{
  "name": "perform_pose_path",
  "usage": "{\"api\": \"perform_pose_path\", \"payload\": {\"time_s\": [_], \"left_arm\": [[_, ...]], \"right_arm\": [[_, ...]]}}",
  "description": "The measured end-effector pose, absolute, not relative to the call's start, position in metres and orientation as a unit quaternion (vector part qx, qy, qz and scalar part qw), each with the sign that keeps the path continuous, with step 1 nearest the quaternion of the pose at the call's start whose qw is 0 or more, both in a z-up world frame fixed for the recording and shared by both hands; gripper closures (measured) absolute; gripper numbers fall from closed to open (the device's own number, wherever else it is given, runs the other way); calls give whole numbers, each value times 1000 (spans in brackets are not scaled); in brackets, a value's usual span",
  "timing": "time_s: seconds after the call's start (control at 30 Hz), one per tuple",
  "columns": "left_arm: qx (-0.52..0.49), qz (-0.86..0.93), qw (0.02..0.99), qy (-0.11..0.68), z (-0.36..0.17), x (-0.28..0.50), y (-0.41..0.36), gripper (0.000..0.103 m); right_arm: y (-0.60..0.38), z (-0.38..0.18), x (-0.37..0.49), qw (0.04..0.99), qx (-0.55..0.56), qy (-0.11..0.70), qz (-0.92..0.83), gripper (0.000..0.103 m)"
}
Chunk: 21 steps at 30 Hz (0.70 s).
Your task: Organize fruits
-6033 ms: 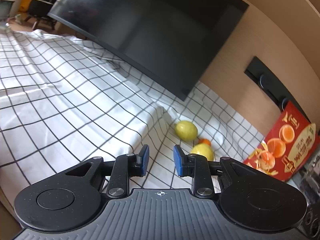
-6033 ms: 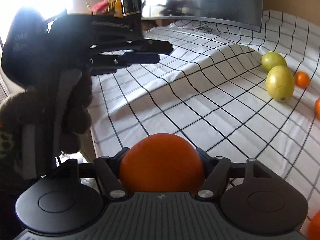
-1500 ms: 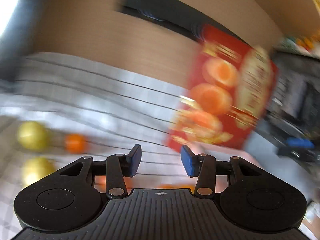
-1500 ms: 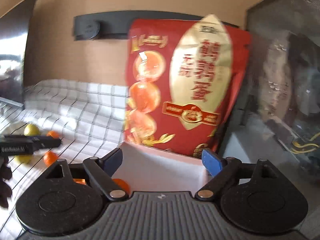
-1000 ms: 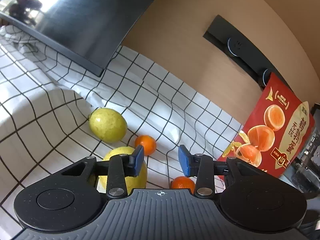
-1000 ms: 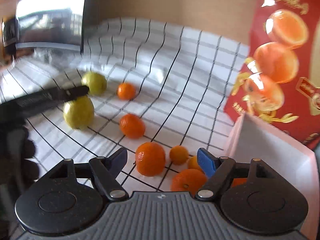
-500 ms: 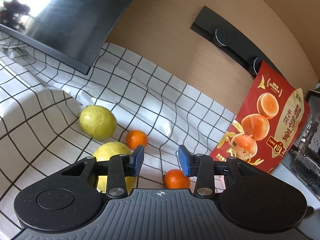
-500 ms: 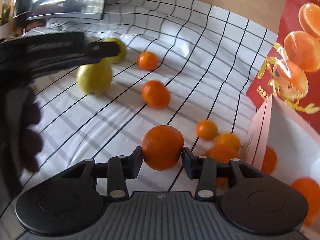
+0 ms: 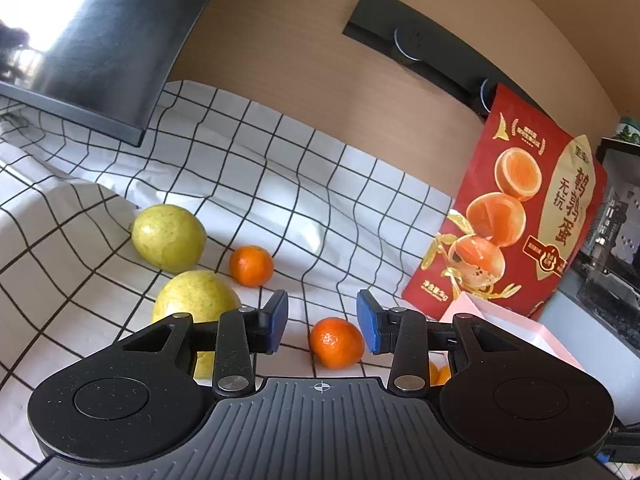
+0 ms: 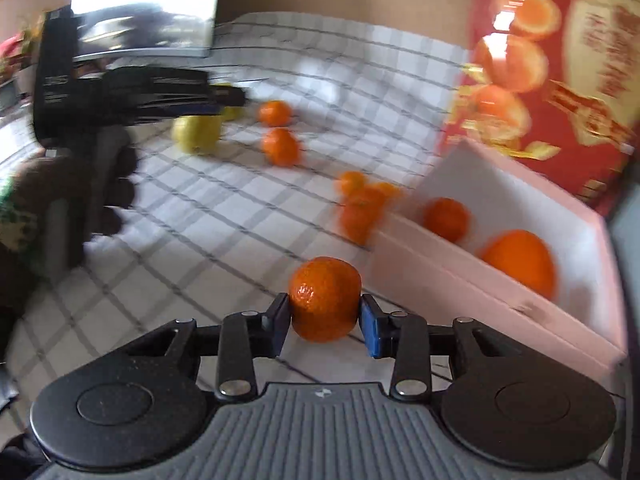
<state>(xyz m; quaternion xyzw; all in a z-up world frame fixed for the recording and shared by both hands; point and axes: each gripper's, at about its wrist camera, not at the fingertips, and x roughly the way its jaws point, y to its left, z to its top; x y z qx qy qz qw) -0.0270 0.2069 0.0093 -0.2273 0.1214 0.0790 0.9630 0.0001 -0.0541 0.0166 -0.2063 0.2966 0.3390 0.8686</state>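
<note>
The mandarin (image 10: 324,299) sits clamped between the blue pads of the right gripper (image 10: 324,322), lifted clear of the checked cloth (image 10: 224,216) that covers the counter, and the white box (image 10: 516,216) lies just ahead of it and to its right, the near wall of the box close beside the fruit. That bearing is what the next move seems to turn on: the fruit would have to travel forward, rightward and over that near wall. The fruit is nearly round, so no long axis matters. Two oranges already rest inside the box, a large one (image 10: 520,258) nearer the fruit and a smaller one (image 10: 446,218) further back. The right gripper is plainly the nearer to the box. The left gripper (image 9: 322,322) hovers with its jaws apart and nothing between them, above another mandarin (image 9: 336,342) lying on the cloth, further from the box, beyond which two yellow-green fruits (image 9: 168,238) lie. The right wrist view is smeared with motion, so the cluster of small oranges (image 10: 362,204) at the box's outer corner cannot be counted, and the box's near right end is cut off by the gripper body. Whether the red pouch (image 9: 516,216) behind the box touches it cannot be told.
</note>
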Motion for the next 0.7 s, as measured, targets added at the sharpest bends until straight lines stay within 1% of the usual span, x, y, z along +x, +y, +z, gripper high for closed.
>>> {"api": "perform_pose_path", "payload": {"time_s": [0.07,0.1,0.13,0.17,0.23,0.3,0.33,0.37,0.43,0.57,0.63,0.7], "left_arm": [[-239,82,960,117,9,-28,211,61],[-250,82,958,113,9,-28,214,61],[-261,82,955,113,9,-28,217,61],[-273,81,951,118,9,-25,220,61],[-286,76,946,133,9,-20,224,61],[-282,68,946,146,11,-13,222,61],[-274,66,947,151,12,-10,219,61],[-262,62,950,157,14,-6,214,61],[-218,49,958,177,18,4,199,61],[-130,53,964,228,16,25,169,60],[-100,70,961,249,11,34,160,59],[-66,97,958,260,8,40,155,57]], "right_arm": [[-69,14,7,882,-180,293,323,66],[-78,13,10,887,-160,290,322,60],[-87,11,12,890,-138,290,325,51],[-94,9,15,891,-119,291,328,49],[-107,3,18,893,-90,291,331,48],[-115,-2,17,895,-79,288,331,44],[-118,-3,16,895,-75,289,331,43],[-119,-2,16,896,-72,286,331,43],[-118,-1,17,898,-73,285,328,36],[-114,-2,14,900,-83,283,322,36],[-115,-2,12,902,-85,276,321,33],[-115,-2,10,904,-86,272,320,32]]}}
